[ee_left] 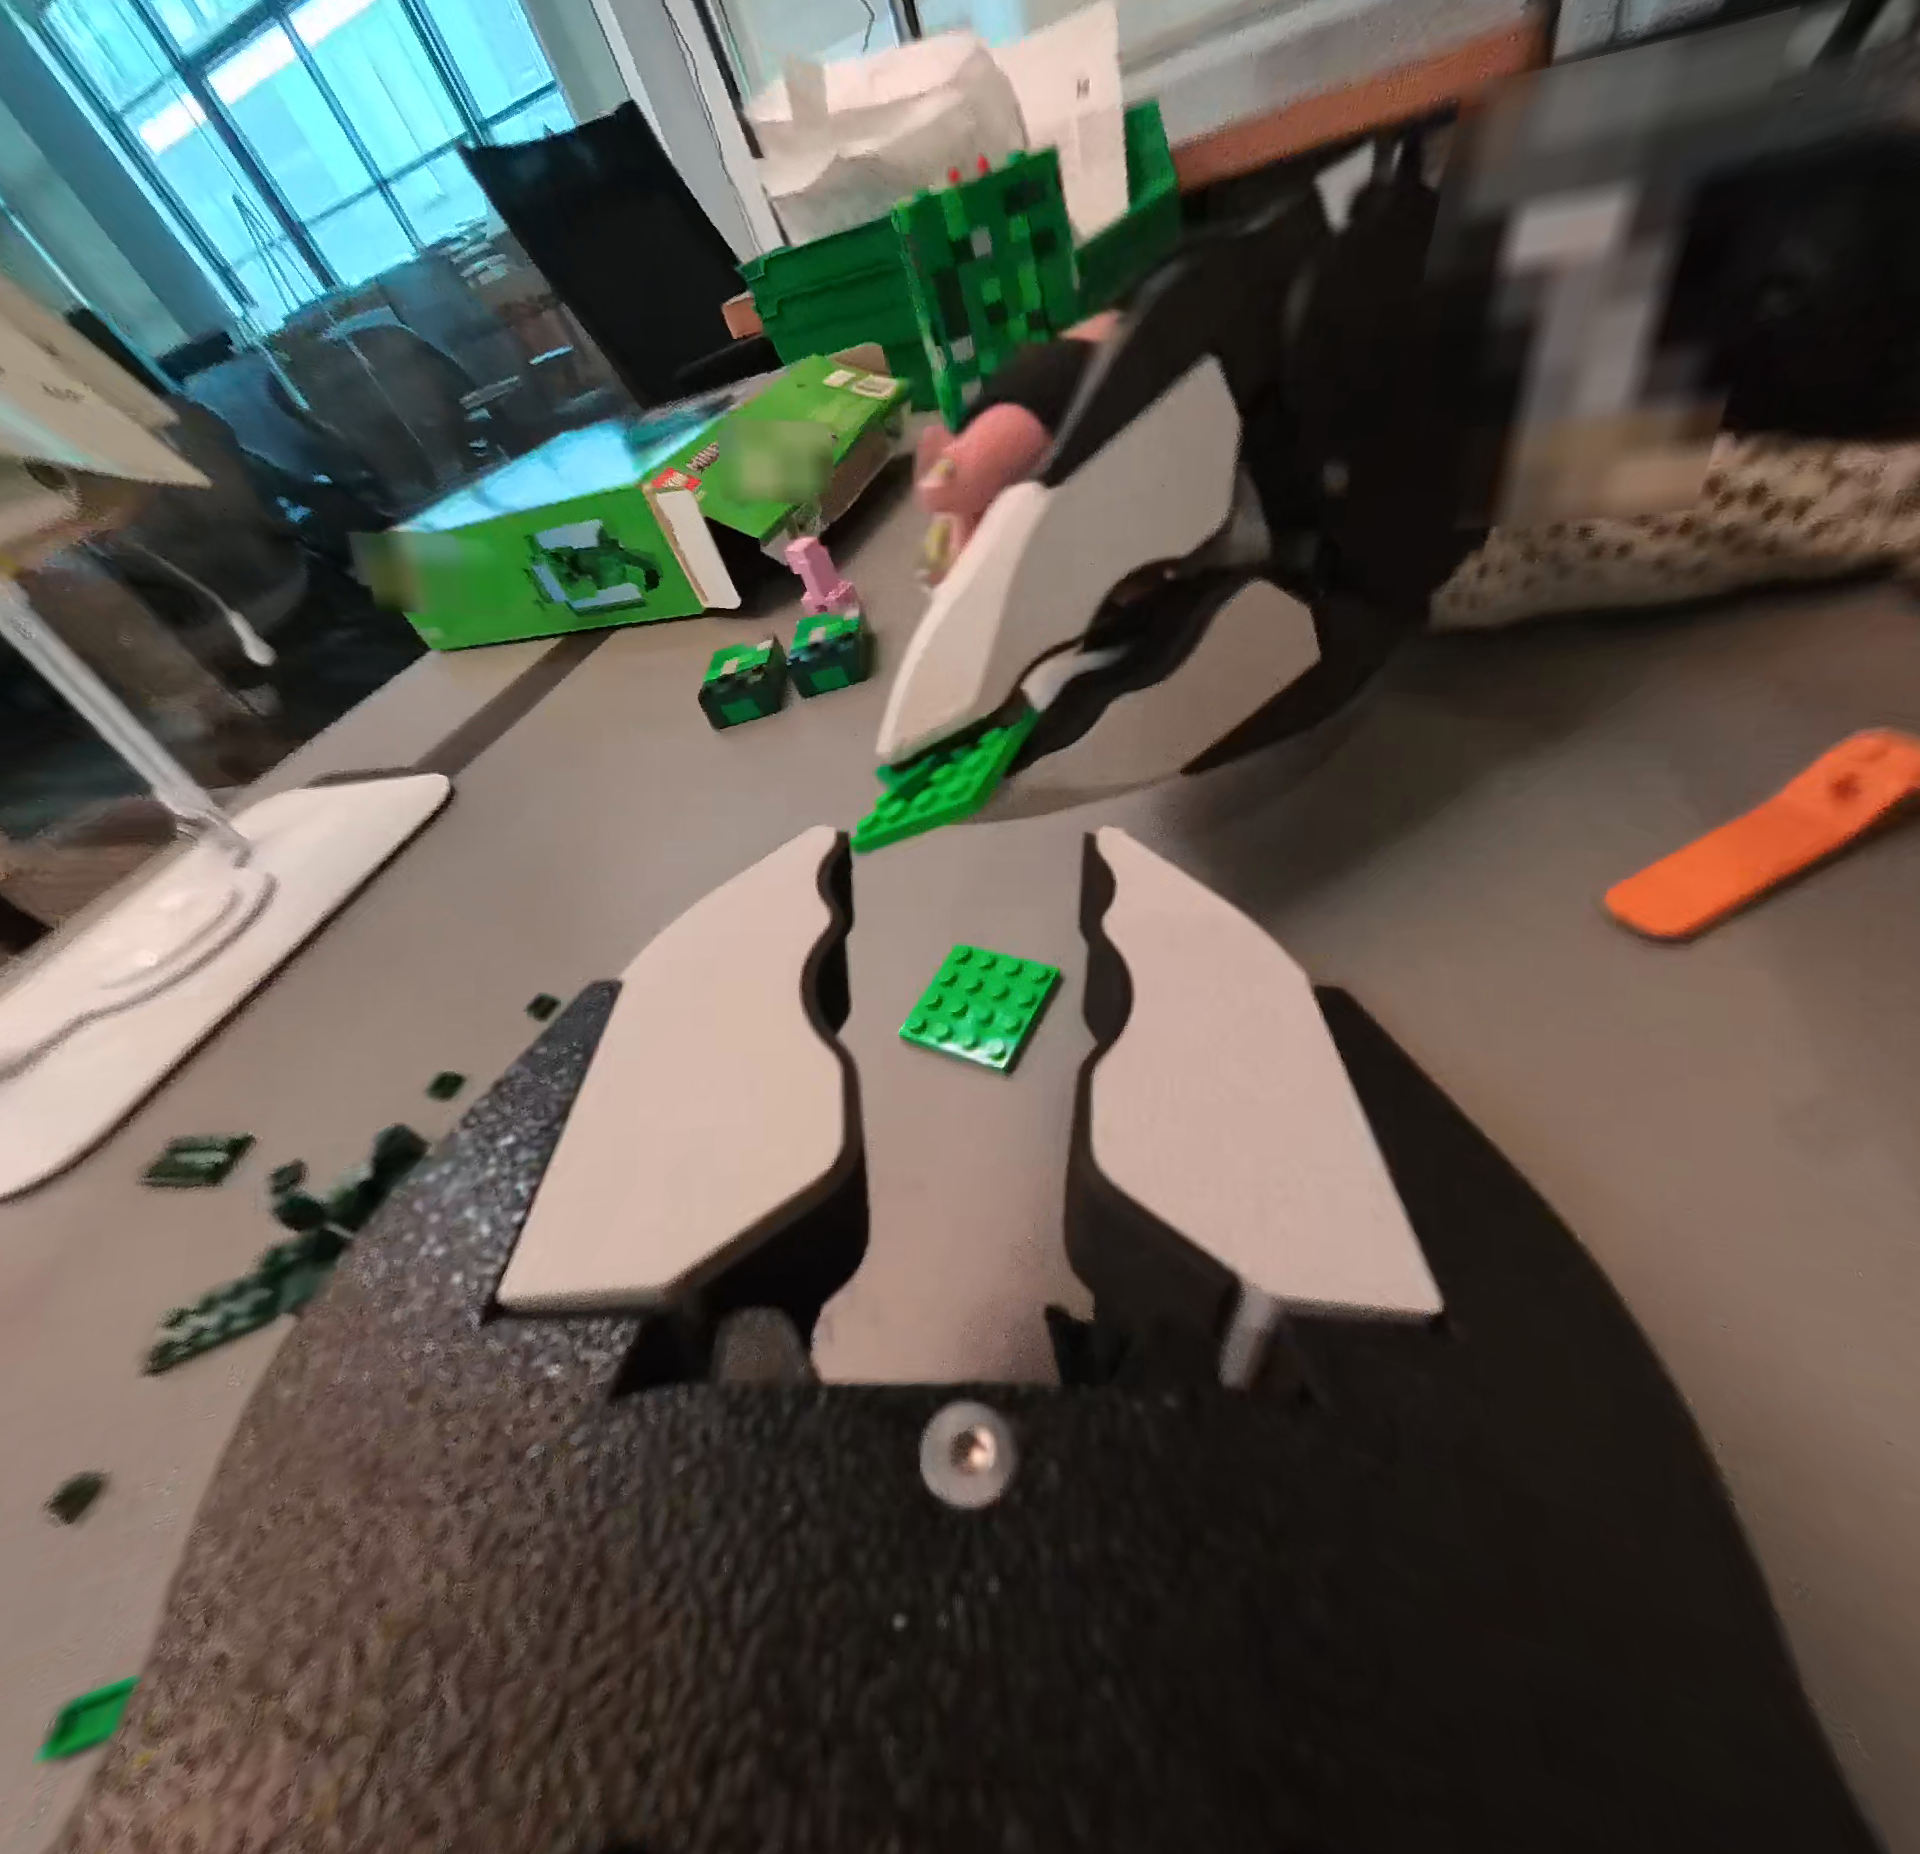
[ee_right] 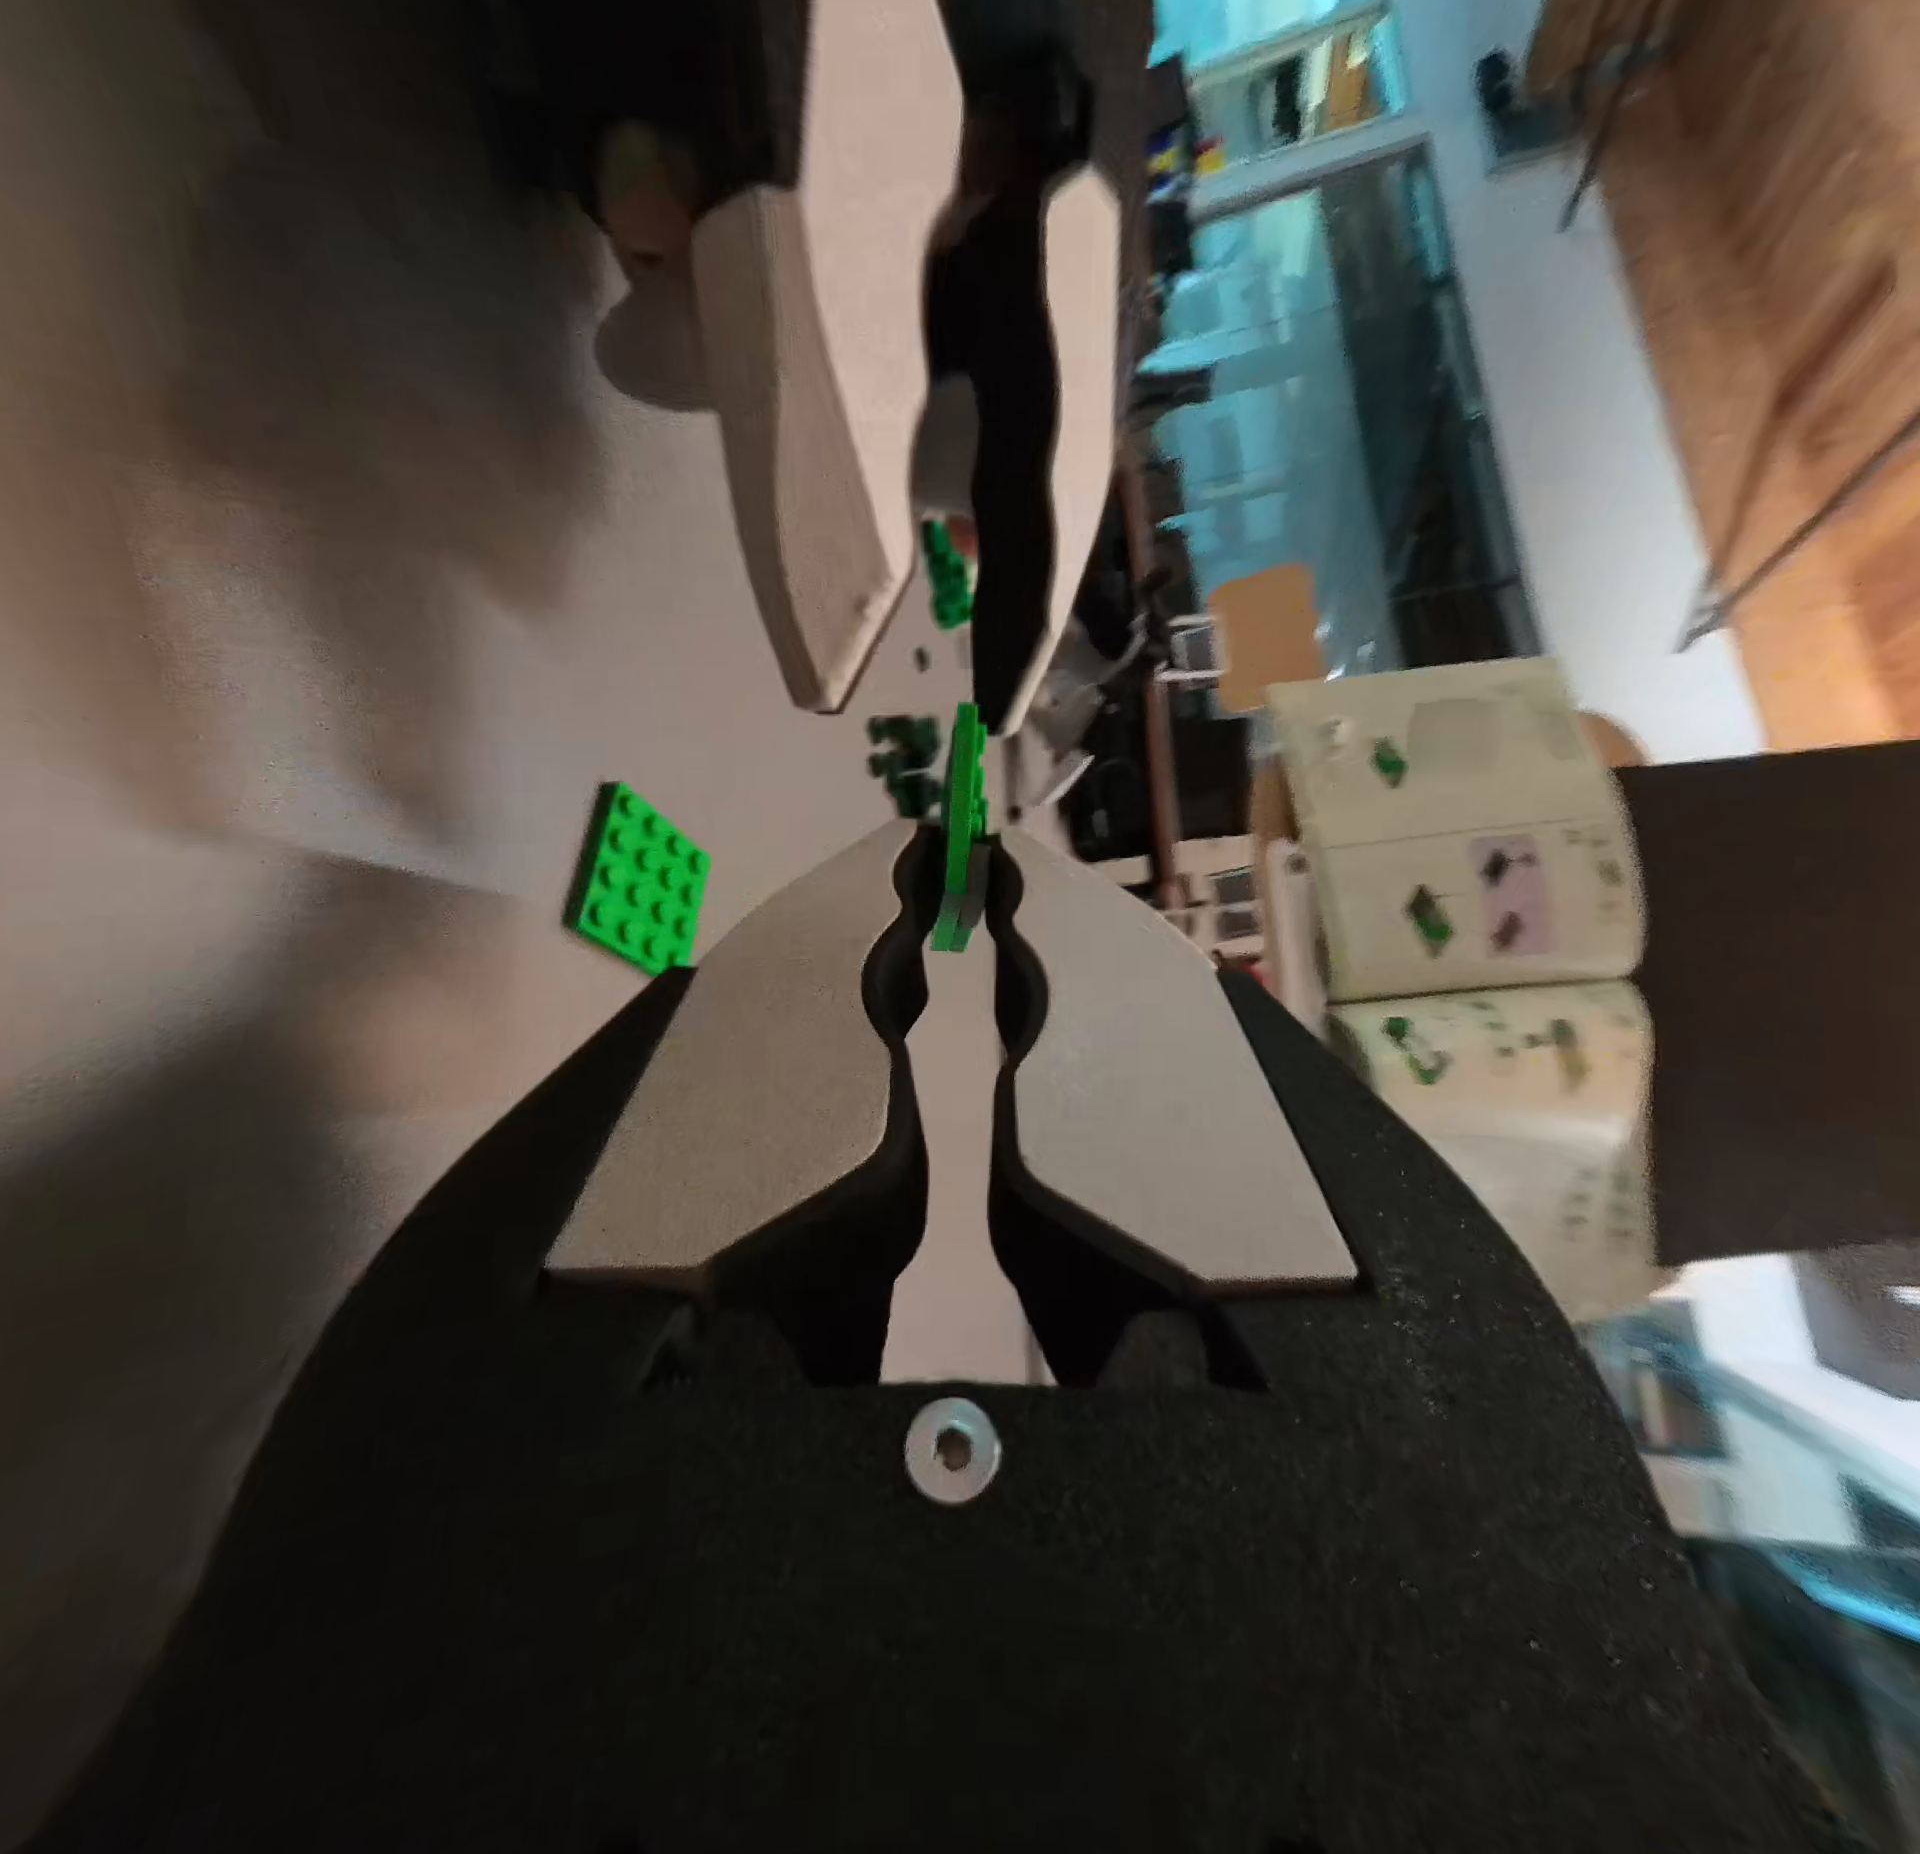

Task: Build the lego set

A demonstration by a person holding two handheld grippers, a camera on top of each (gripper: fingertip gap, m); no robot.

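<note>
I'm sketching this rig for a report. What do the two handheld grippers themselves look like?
Both match. The left gripper and the right gripper each have a rough, grainy black body, rounded like a dome, with a silver screw and washer at its centre. Two broad pale grey fingers taper towards the tips, each lined inside with wavy black padding. No cables or markings show.

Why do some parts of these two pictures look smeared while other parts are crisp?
Left wrist view: the flat green plate on the table is sharp, while the loose dark pieces at the left edge and the background smear. Right wrist view: the held green plate is fairly crisp; the booklet and room streak.
</note>
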